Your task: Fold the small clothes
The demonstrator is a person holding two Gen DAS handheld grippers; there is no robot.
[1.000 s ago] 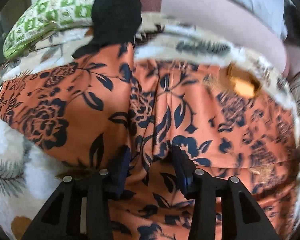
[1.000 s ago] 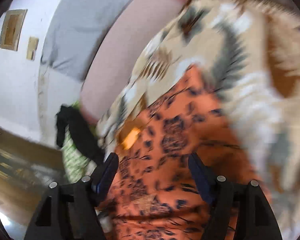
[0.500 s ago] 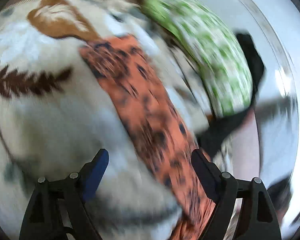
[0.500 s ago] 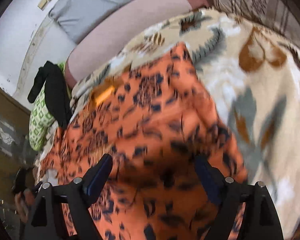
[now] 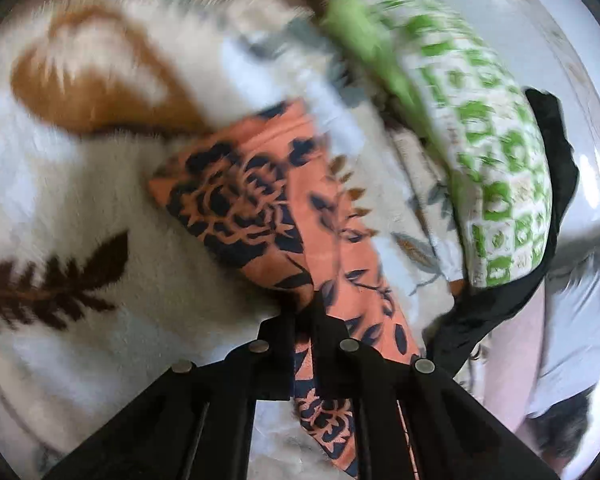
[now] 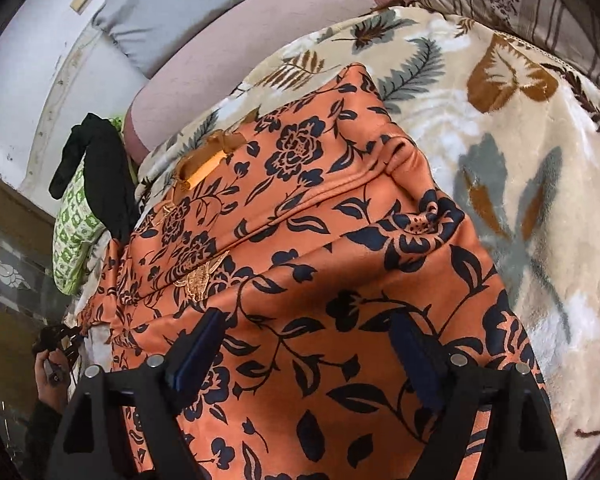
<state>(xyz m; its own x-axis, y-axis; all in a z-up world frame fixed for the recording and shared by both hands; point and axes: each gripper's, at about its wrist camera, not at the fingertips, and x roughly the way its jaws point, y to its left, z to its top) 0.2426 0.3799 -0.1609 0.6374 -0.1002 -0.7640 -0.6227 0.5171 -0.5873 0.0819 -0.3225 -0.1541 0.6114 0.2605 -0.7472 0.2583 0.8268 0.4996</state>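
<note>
On leaf-print blanket [image 6: 512, 184], orange floral garment [image 6: 324, 280] lies creased.

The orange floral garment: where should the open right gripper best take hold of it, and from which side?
Probably the free edge of the orange floral garment beside the leaf-print blanket, approached from that blanket side. That edge lies exposed and flat, while the left gripper already pinches the opposite end, its jaws shut.

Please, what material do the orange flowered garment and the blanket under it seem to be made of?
The orange flowered garment looks like a thin, smooth woven cloth, perhaps satin or polyester: it has a soft sheen and sharp, fine creases. The blanket seems a thick plush fleece: its leaf-printed surface looks fuzzy and matte, with visible pile. The exact fibre of either cannot be told from the pictures.
</note>
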